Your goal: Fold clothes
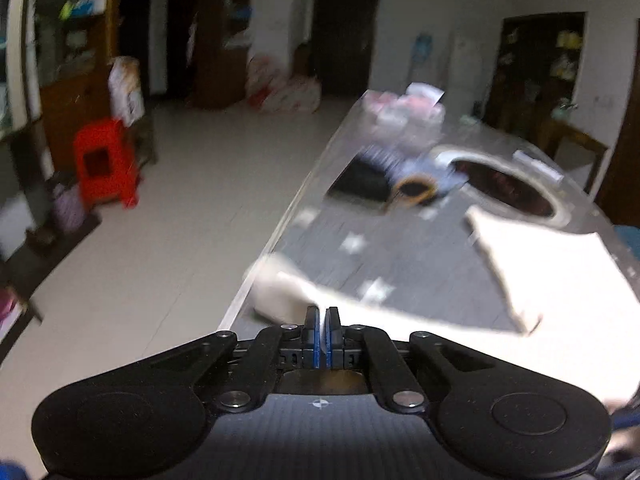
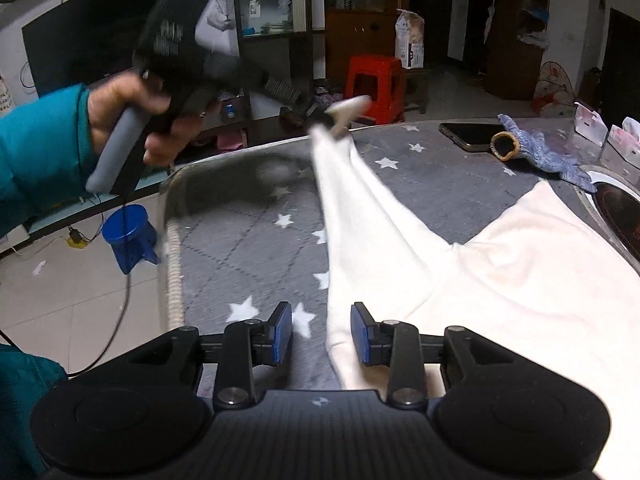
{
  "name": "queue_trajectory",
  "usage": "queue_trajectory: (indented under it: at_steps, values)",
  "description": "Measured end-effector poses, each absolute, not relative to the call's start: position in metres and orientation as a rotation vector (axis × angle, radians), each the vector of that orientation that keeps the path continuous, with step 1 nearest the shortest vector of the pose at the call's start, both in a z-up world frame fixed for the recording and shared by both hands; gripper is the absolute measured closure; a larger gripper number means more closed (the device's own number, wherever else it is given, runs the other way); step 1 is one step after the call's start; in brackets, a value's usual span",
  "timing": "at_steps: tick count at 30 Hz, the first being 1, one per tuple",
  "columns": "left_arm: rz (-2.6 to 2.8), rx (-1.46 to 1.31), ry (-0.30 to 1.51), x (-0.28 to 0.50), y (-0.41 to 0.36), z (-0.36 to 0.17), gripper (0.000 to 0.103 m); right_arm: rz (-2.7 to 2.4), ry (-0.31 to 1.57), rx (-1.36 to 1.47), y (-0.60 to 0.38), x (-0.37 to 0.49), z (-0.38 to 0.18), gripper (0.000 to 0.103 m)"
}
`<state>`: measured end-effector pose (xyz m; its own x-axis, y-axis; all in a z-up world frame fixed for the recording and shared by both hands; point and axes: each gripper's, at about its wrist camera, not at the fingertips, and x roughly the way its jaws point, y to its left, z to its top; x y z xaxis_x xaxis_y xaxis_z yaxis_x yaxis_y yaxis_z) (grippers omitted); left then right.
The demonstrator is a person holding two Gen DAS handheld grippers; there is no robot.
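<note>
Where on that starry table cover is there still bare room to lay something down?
The star-patterned cover lies bare between the table's near-left edge and the stretched white sleeve. A smaller bare strip runs between sleeve and phone. The far right is crowded: knit glove, white garment body, boxes.

Left gripper (image 1: 322, 322) and right gripper (image 2: 321, 334): matte black linkage arms with silver pivot screws, blue pads on the fingers (image 2: 280, 334), ribbed black housing with a small white crosshair mark. The left hand (image 2: 132, 118) grips a grey handle below a teal sleeve (image 2: 40, 148); a thin black cable hangs beneath.
</note>
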<state>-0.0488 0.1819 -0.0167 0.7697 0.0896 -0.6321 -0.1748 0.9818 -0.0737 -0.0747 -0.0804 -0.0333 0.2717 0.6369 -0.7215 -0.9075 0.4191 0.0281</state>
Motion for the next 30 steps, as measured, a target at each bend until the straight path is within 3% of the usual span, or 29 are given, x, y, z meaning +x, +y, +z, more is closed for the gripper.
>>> queue_trajectory:
  at_steps: [15, 26, 30]
  values:
    - [0.275, -0.101, 0.71, -0.061, 0.197, -0.017, 0.095, 0.917, 0.819, -0.266, -0.166, -0.087, -0.028, 0.066]
    - [-0.15, -0.062, 0.698, -0.043, 0.088, 0.004, 0.094, 0.42, 0.755, 0.109, -0.303, -0.084, -0.011, 0.066]
    - [-0.338, -0.033, 0.719, -0.037, 0.031, -0.003, 0.094, 0.182, 0.735, 0.091, -0.343, -0.091, -0.017, 0.066]
